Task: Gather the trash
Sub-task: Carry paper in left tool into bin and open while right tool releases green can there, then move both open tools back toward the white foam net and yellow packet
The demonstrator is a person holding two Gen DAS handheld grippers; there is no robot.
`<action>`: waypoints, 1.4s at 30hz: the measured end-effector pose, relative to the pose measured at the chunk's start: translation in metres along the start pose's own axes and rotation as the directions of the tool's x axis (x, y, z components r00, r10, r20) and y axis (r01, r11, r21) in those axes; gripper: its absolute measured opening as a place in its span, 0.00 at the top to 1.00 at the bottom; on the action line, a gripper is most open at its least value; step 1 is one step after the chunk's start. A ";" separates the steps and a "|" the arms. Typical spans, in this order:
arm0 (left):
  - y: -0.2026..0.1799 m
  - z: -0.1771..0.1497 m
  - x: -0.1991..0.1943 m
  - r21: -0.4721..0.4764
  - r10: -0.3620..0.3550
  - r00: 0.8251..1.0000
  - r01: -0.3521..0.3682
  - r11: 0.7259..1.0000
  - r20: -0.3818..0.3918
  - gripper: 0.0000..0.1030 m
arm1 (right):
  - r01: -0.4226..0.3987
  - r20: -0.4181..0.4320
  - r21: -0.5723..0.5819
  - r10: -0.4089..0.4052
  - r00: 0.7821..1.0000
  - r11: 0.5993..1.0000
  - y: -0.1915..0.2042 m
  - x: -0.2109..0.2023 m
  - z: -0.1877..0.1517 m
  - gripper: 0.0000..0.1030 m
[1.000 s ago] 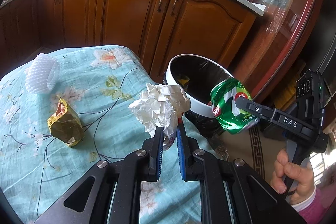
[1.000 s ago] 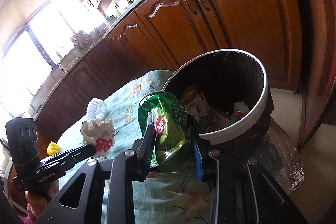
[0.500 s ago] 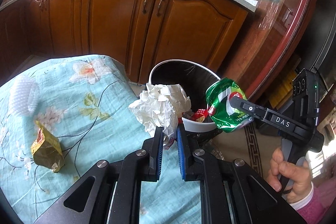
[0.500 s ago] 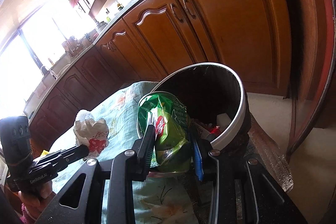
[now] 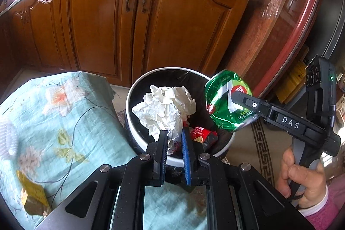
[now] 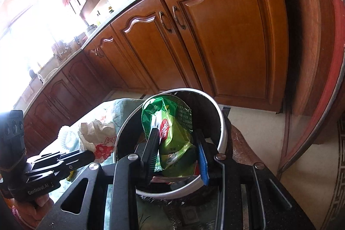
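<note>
Left gripper point(image 5: 174, 141) is clamped on the crumpled paper point(image 5: 166, 110), held above the bin point(image 5: 138, 137). Right gripper point(image 6: 177, 149) is clamped on the green wrapper point(image 6: 170, 122), above the bin's rim. Bin contains red wrappers point(image 5: 201, 133) and other trash.

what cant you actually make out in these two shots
- Bottom of the trash bin: in the left wrist view the crumpled paper and left tongs cover it; in the right wrist view the green wrapper does.
- White object at the table's left edge: blurred and cut off.
- Yellow wrapper in the left wrist view: print is blurred.
- Window area in the right wrist view: overexposed.
</note>
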State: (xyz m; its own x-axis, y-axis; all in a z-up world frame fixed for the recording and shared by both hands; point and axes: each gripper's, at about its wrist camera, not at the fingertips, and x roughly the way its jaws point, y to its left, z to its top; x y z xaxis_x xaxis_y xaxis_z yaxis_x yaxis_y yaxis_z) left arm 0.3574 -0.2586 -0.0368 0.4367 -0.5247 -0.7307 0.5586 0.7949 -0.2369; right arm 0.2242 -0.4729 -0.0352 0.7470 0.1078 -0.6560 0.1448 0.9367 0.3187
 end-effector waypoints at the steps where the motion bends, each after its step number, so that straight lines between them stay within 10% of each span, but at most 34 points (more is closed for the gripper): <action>1: -0.001 0.002 0.005 0.002 0.000 1.000 0.000 1.000 -0.007 0.89 | 0.007 -0.001 -0.005 -0.007 1.000 1.000 -0.001 0.002 0.002 0.68; 19: -0.009 0.020 0.047 -0.017 0.004 0.998 -0.005 1.000 -0.060 0.76 | 0.043 -0.064 -0.046 -0.045 0.997 0.998 -0.004 0.035 0.012 0.63; 30: 0.003 -0.011 -0.009 -0.094 0.009 0.998 -0.004 0.996 0.058 0.59 | -0.028 -0.015 0.026 0.028 0.999 0.999 -0.003 0.010 -0.003 0.21; 42: 0.041 -0.090 -0.095 -0.238 0.081 0.987 -0.047 0.970 0.137 0.53 | -0.146 -0.041 0.027 0.147 0.988 0.989 0.047 -0.010 -0.044 0.12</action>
State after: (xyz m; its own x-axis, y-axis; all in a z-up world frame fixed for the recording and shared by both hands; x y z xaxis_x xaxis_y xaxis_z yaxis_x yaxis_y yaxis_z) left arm 0.2758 -0.1486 -0.0346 0.5729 -0.4949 -0.6534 0.3535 0.8684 -0.3478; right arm 0.1948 -0.4150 -0.0437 0.7331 0.2575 -0.6295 0.0516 0.9018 0.4290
